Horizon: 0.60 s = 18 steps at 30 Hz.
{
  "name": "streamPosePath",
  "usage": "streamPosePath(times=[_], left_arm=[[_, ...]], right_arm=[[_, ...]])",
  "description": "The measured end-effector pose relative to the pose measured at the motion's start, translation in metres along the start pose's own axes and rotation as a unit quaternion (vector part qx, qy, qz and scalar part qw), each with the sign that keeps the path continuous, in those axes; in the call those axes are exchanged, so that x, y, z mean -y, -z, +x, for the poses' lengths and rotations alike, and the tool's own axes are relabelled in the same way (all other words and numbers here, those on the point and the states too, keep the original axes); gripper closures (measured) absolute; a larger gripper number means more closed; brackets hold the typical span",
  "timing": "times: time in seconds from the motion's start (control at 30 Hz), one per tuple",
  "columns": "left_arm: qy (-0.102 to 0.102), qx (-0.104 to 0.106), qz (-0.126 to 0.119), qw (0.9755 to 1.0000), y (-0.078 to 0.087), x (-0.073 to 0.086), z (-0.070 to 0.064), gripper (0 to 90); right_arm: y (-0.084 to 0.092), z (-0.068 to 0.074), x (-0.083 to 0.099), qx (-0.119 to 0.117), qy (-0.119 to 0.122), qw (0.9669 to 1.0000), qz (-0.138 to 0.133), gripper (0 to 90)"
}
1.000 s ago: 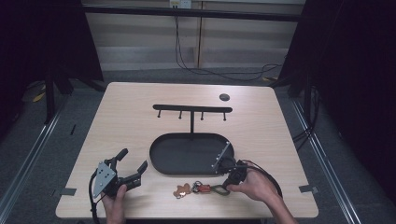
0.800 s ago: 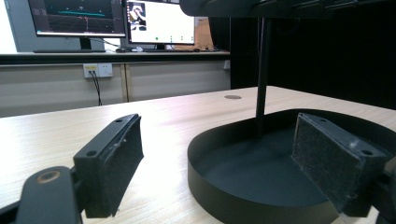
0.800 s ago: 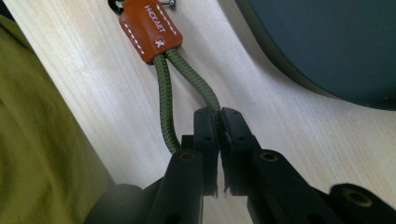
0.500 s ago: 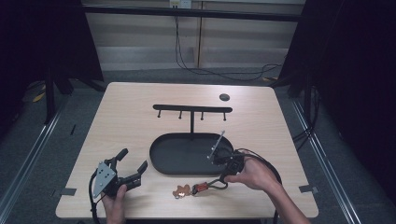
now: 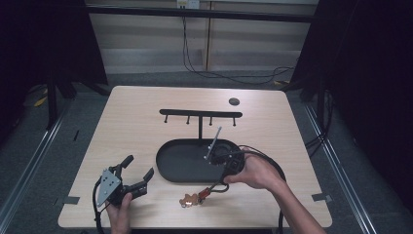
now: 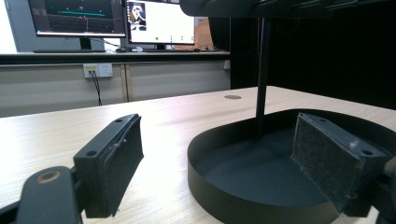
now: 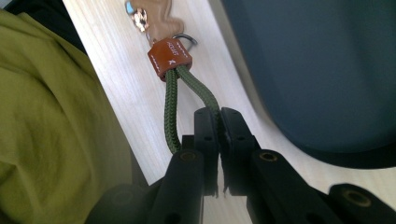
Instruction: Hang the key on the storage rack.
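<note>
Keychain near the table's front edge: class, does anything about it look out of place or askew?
Slightly. The keychain lies stretched on the table, its green cord loop pinched in the right tongs, not hanging from the hook rack.

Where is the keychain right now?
In the high view the keychain lies near the table's front edge, just in front of the black tray; the right tongs pinch its green cord loop.

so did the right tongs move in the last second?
Yes. The right tongs went from the table's near edge, beside the black tray's right end, up over that end, dragging the green cord keychain along the table.
</note>
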<state>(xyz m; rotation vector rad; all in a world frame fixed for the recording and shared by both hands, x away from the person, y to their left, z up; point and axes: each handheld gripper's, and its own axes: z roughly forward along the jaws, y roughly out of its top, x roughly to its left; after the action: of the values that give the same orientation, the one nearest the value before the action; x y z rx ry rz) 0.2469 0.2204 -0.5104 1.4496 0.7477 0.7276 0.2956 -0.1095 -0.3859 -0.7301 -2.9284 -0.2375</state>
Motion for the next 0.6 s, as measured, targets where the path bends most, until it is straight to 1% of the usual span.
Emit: streamPosePath(times=[0.03, 0.1, 0.13, 0.17, 0.2, 0.23, 0.3, 0.53, 0.6], left_arm=[[0.000, 0.000, 0.000, 1.0000, 0.000, 0.000, 0.000, 16.0], [0.000, 0.000, 0.000, 1.0000, 0.000, 0.000, 0.000, 16.0], [0.000, 0.000, 0.000, 1.0000, 0.000, 0.000, 0.000, 15.9], [0.001, 0.002, 0.000, 1.0000, 0.000, 0.000, 0.000, 16.0], [0.001, 0.002, 0.000, 1.0000, 0.000, 0.000, 0.000, 16.0], [0.001, 0.002, 0.000, 1.0000, 0.000, 0.000, 0.000, 15.9], [0.001, 0.002, 0.000, 1.0000, 0.000, 0.000, 0.000, 15.9], [0.001, 0.002, 0.000, 1.0000, 0.000, 0.000, 0.000, 15.9], [0.000, 0.000, 0.000, 1.0000, 0.000, 0.000, 0.000, 16.0]], right_arm=[[0.007, 0.000, -0.004, 0.004, 0.003, 1.0000, -0.002, 86.5], [0.010, 0.000, -0.006, 0.006, 0.004, 1.0000, -0.003, 86.5], [0.018, 0.000, -0.010, 0.002, 0.007, 1.0000, -0.006, 86.5], [0.021, 0.001, -0.012, 0.003, 0.009, 0.9999, -0.005, 86.5], [0.021, 0.001, -0.012, 0.003, 0.009, 0.9999, -0.005, 86.5], [0.026, 0.002, -0.016, 0.007, 0.017, 0.9998, -0.005, 86.6], [0.031, 0.004, -0.020, 0.005, 0.022, 0.9998, -0.002, 86.6], [0.043, 0.006, -0.028, 0.007, 0.026, 0.9996, -0.005, 86.5], [0.047, 0.007, -0.030, 0.006, 0.031, 0.9995, -0.006, 86.6]])
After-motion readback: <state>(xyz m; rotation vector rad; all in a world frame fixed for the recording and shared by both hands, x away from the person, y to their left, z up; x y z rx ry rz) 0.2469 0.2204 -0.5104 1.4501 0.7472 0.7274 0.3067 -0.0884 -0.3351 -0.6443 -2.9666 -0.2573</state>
